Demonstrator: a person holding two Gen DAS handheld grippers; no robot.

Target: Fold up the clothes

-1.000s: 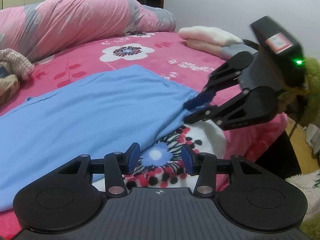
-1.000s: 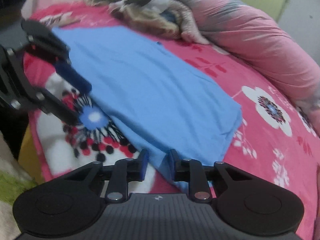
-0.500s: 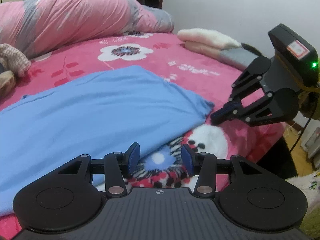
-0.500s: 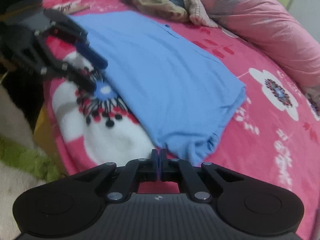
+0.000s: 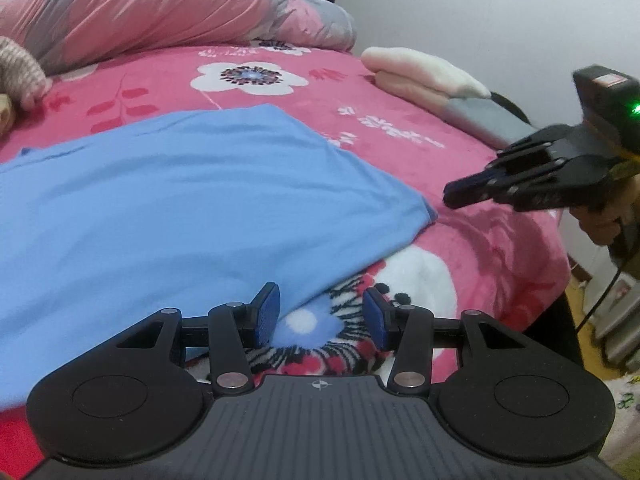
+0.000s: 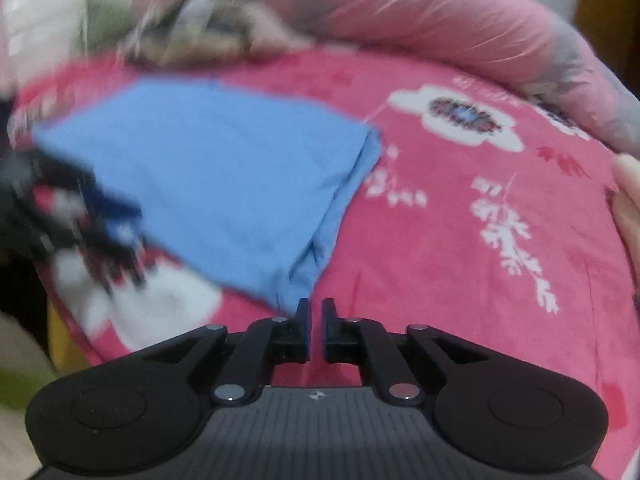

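On the pink floral bedspread [image 5: 400,128], the blue garment [image 5: 180,200] is spread just ahead of the left gripper [image 5: 320,314], whose jaws are parted and empty; the right gripper [image 6: 316,314], narrowly parted, is held off its corner.

The plain blue garment [image 5: 192,208] lies spread flat on the bed, its near corner slightly rumpled.
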